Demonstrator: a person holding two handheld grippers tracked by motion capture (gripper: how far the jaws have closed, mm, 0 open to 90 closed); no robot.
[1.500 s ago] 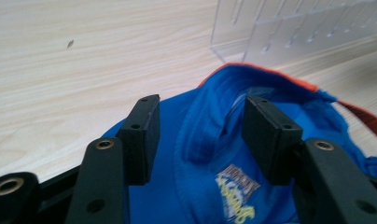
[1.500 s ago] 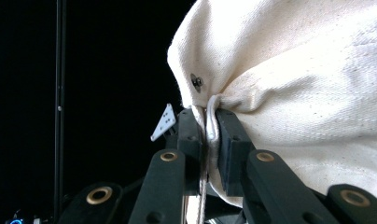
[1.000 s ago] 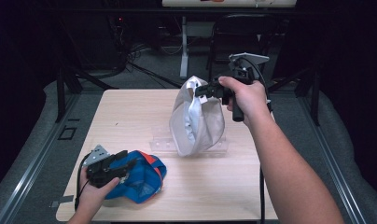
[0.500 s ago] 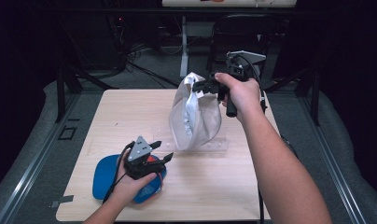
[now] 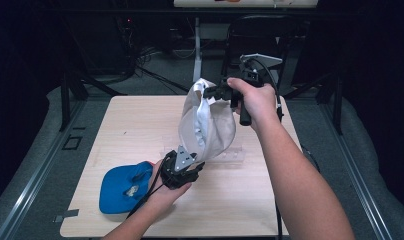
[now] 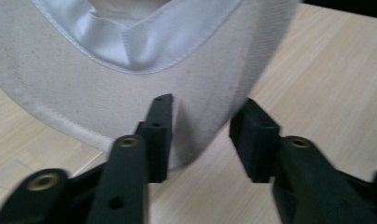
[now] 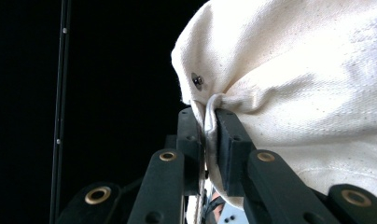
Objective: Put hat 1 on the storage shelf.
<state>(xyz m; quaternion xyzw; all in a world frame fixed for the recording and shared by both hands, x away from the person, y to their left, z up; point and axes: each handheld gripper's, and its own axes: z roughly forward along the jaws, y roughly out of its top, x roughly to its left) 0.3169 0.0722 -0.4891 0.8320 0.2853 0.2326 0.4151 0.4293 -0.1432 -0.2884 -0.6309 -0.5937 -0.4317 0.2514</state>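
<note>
Above the bench [image 5: 140, 125], the right tongs [image 7: 210, 140] pinch the white cap [image 5: 207, 125]; the left tongs [image 6: 200, 135], just closing, stand half-spread around its brim without pressing it.

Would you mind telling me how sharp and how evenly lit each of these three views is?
High view: table well lit, surroundings dark, white cap and blue cap slightly soft. Left gripper view: bright, cap fabric fairly sharp, the nearest parts of the left gripper blurred. Right gripper view: black background, weave crisp where the right gripper pinches it.
</note>
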